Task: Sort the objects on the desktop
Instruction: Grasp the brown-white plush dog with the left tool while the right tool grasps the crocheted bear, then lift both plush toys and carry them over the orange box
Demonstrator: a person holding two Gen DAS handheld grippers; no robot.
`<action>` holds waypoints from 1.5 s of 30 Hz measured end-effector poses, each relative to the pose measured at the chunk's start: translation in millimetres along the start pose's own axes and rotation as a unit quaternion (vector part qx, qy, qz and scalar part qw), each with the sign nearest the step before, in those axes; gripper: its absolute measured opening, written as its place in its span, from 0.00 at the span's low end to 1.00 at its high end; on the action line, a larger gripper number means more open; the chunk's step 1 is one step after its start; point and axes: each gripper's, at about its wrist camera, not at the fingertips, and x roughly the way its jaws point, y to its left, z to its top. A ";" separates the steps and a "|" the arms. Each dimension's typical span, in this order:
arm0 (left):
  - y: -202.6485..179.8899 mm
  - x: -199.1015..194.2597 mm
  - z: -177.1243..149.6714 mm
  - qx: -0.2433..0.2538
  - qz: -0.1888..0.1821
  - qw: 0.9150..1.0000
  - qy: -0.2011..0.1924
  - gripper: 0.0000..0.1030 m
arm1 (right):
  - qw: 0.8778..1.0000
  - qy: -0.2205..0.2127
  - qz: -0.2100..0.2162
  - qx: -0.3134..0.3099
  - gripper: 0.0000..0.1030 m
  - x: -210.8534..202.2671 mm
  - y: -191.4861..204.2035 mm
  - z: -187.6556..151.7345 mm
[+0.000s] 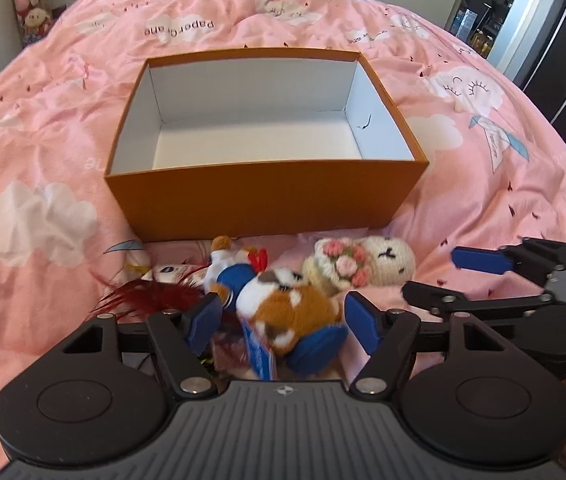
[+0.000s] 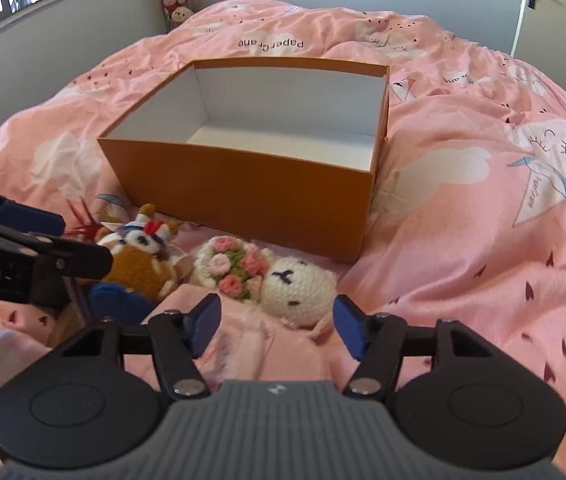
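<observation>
Just in front of the near wall of the orange cardboard box with the white lining [image 1: 267, 196], a small heap of soft toys lies on the pink cloud-printed bedspread [image 1: 483, 184]: one brown-and-white plush animal in blue shoes [image 1: 287, 308], one white plush figure in a blue outfit with a red bow [image 1: 231, 268] just behind it, one cream crocheted bunny with a garland of pink roses [image 2: 279, 276], and one tuft of dark red feathers [image 1: 151, 292] at the left edge of the pile. Three toys and a feather piece can be counted; something pinkish lies under the brown plush, too hidden to name. One box, and nothing shows on the floor of it that can be seen, so the sorting appears not to have started. The left gripper [image 1: 279, 320] straddles the brown plush with its blue pads wide and not pressing on it. The right gripper [image 2: 279, 324] stands equally spread, at the bunny's head, gripping nothing. Stuffed animals hang in the far corner.
</observation>
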 end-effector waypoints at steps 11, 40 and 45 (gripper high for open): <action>2.3 38.2 10.4 -0.037 -0.017 0.998 0.052 0.79 | 0.999 0.028 -0.018 0.003 0.67 54.9 -7.4 0.5; -0.8 64.1 -4.2 -0.042 -0.021 0.994 0.096 0.77 | 0.997 0.023 -0.040 0.064 0.52 20.4 -29.2 -23.7; -17.3 60.8 -8.3 0.018 0.012 0.996 0.084 0.76 | 0.997 0.036 -0.041 0.052 0.55 17.7 -36.2 -29.4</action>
